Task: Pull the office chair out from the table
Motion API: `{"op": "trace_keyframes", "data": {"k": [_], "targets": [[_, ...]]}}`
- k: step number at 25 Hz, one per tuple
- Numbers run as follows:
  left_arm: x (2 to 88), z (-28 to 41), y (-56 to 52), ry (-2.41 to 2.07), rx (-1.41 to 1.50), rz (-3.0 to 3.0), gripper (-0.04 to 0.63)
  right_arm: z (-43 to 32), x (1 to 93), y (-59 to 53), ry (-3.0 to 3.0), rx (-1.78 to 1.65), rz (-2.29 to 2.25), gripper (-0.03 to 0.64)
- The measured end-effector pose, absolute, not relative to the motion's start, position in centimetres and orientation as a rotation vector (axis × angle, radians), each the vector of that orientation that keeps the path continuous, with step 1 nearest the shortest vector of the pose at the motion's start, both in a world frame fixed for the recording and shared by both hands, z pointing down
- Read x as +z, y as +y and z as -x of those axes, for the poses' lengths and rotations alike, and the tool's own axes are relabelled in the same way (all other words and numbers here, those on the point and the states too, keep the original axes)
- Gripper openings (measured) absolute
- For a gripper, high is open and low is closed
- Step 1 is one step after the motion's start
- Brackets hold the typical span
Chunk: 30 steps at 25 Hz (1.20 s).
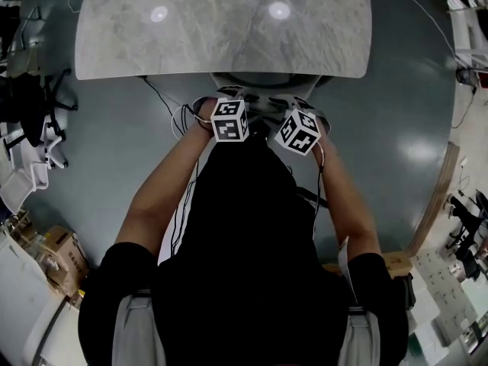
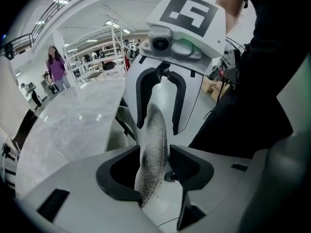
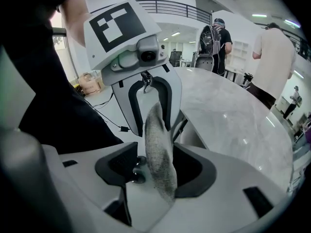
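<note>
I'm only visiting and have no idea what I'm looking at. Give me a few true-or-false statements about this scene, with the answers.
1. The backrest edge of the office chair stands between the jaws of both the left gripper and the right gripper. True.
2. The left gripper is clamped tight on the backrest. False: its jaws stand wide apart, with a gap beside the fabric.
3. The table has a pale marbled top. True.
4. The office chair stands out on open floor, far from the table. False: it sits right at the table's edge.
5. Nobody else is in the room. False: people stand beyond the table.
</note>
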<state>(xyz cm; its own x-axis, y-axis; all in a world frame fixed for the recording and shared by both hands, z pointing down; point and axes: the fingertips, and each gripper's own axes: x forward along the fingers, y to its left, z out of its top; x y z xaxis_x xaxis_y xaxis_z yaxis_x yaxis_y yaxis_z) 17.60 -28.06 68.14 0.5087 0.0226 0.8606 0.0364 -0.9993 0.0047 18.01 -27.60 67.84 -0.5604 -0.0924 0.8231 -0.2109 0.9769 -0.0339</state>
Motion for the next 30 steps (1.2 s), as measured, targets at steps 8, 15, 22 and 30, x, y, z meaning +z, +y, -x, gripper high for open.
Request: {"op": "trace_keyframes", "data": {"k": [8,15,22,30], "targets": [[69.8,-17.4,-28.0,-0.08,-1.623,2.661,0.187,-17.9,69.6,-27.7,-2.113,0.146,-0.18,0.222],[70.0,-17.8,-28.2,-0.077,-1.663,2.582,0.151,-18.1,69.8,-28.2,-2.089,0.136,-0.2,0.165],[70.7,-17.8,-28.2,-0.065,-1.675,2.546,0.116,-18.1,70.4,-28.0,-2.069,0.13,-0.177,0.144],[70.8,-17.8,-28.3,-0.049,-1.691,2.533,0.106,-18.2,70.6,-28.1,-2.033,0.078,-0.161,0.117]]}}
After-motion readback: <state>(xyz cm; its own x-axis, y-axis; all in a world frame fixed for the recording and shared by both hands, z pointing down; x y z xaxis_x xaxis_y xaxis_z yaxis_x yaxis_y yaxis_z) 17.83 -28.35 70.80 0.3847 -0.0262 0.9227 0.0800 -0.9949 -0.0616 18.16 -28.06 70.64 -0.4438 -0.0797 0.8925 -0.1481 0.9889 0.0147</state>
